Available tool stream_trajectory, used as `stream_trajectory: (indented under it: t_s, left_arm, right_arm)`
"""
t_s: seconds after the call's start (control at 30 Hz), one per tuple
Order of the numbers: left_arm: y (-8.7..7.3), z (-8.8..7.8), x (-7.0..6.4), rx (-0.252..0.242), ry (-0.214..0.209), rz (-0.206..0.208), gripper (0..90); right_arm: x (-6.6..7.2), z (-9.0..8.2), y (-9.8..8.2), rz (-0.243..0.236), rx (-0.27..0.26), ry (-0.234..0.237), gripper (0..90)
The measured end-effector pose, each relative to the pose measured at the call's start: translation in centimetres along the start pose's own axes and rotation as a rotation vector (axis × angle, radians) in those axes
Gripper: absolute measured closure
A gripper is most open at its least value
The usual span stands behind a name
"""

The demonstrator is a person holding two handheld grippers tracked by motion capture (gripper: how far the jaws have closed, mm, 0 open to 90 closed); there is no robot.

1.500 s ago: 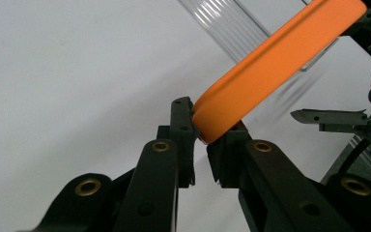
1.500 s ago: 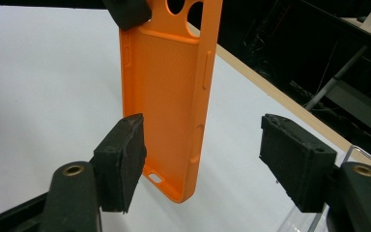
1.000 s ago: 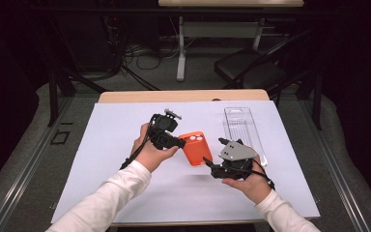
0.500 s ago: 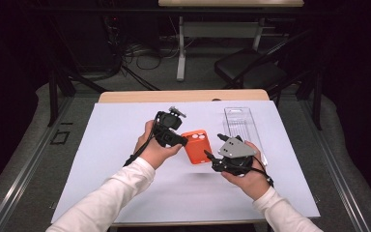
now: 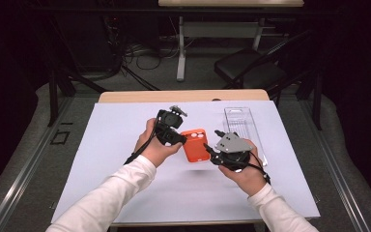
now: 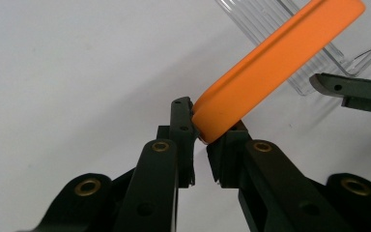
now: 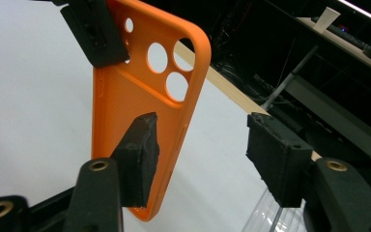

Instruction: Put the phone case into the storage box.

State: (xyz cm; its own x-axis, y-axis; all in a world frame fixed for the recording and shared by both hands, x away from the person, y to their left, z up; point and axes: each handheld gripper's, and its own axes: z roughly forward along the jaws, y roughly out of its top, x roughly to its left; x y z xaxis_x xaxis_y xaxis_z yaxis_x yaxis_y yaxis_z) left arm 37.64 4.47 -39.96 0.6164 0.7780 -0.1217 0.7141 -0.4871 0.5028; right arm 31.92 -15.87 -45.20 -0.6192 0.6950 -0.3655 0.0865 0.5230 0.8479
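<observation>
In the right gripper view, the right gripper stands with its fingers spread and just closing in: one pad lies against the face of the orange phone case, the other is well apart, so the case sits off to one side of the gap. The left gripper pinches the case's corner between its fingers, holding it above the table. Beyond the case lies a clear plastic tray.

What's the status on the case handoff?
Left gripper shut on orange case, off the table. Right gripper open, fingers closing around it. Clear tray behind; nothing blocking.
</observation>
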Motion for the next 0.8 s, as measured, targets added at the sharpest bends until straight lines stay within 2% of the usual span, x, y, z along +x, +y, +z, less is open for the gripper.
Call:
stream_trajectory:
  t_s: [0.1, 0.27, 0.37, 0.6, 0.8]
  left_arm:
    - [0.1, 0.1, 0.1, 0.007, 0.002, 0.0, 81.3]
    - [0.3, 0.1, 0.3, 0.017, 0.001, -0.009, 81.3]
    - [0.3, 0.2, 0.4, 0.019, 0.005, -0.012, 81.3]
    - [0.4, 0.2, 0.3, 0.02, 0.012, -0.008, 81.3]
    - [0.4, 0.4, -0.1, 0.025, 0.028, 0.009, 81.3]
  right_arm:
    - [0.0, 0.2, 0.3, -0.021, -0.009, -0.007, 46.8]
    - [-0.3, 0.5, 1.0, -0.015, -0.014, 0.02, 48.0]
    - [-0.2, 0.6, 1.2, -0.029, -0.007, 0.027, 48.0]
    - [0.0, 0.8, 1.7, -0.004, 0.017, 0.035, 52.8]
    - [0.0, 0.4, 2.0, 0.018, 0.016, 0.028, 56.6]
